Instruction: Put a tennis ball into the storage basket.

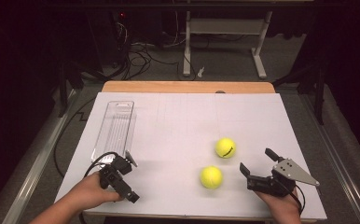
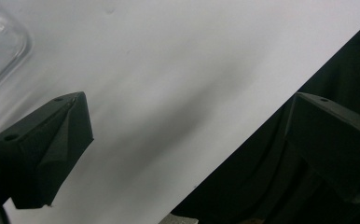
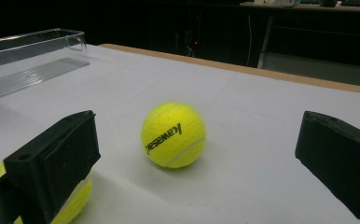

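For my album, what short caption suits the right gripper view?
Open right gripper faces a yellow tennis ball, another ball behind its jaw, clear tray beyond.

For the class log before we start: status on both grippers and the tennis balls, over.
Left gripper open, empty, beside the clear tray. Right gripper open, facing the far ball; near ball by its left jaw. Nothing between the balls and the tray.
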### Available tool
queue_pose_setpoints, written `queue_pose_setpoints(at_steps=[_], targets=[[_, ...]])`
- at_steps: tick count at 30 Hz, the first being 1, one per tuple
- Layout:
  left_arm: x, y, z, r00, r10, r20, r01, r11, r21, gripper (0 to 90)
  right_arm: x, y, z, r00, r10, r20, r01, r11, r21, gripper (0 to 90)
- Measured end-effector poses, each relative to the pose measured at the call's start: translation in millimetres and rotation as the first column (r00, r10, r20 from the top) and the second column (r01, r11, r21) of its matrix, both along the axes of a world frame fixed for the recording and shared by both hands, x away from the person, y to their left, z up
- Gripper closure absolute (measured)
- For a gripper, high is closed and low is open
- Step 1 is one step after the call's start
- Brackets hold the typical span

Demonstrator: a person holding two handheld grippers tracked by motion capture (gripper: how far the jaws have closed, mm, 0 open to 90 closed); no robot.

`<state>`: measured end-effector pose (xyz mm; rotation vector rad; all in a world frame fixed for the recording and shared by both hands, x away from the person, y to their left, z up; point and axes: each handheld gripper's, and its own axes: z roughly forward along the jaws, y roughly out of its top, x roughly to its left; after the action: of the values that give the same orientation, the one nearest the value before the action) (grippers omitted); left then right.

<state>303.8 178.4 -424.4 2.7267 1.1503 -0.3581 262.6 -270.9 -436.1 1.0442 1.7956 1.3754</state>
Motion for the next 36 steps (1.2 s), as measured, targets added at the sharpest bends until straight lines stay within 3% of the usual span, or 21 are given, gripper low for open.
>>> queue_pose_setpoints(at_steps=[20,36], targets=[[8.0,-44.8,3.2,0.9972,-0.075,0.005,0.075,0.9971,-0.009,1.2,-0.3,1.7,-0.3,1.0,0.008,-0.002,-0.008,1.0,-0.001,0.3],[17.9,-70.5,20.7,0.9937,-0.109,0.026,0.11,0.9938,-0.018,0.9,-0.3,4.2,-0.9,0.9998,0.021,-0.002,-0.021,0.9998,-0.005,0.3]])
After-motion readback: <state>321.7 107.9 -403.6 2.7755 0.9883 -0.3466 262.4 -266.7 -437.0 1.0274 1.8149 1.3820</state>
